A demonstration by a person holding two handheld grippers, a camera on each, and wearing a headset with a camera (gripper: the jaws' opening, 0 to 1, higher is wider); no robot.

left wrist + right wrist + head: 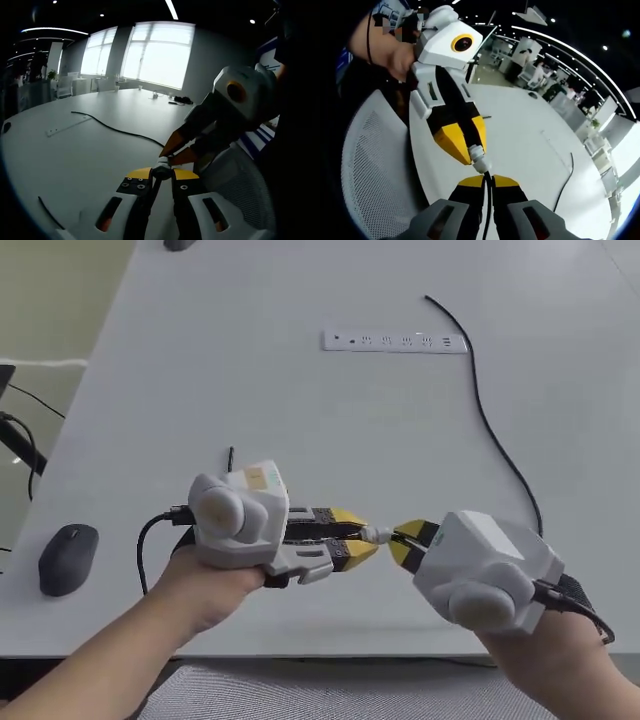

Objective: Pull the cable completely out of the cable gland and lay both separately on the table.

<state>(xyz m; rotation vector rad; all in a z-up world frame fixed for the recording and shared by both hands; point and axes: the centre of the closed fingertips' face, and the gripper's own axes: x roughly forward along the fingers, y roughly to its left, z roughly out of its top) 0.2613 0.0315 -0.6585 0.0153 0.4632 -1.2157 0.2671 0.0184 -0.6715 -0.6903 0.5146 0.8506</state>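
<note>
A small white cable gland (375,535) hangs in the air between the two grippers, above the near edge of the table (300,420). My left gripper (362,538) comes in from the left, its yellow jaw tips shut on the gland (162,168). My right gripper (400,540) faces it from the right. A thin black cable (489,200) runs from the gland (479,156) back between the shut jaws of my right gripper (487,181). A short black cable end (230,457) shows just behind the left gripper.
A white power strip (395,341) lies at the far middle of the table, and a long black cord (495,430) trails from it down the right side. A dark mouse (67,557) sits at the near left. A mesh chair seat (300,690) is below the table edge.
</note>
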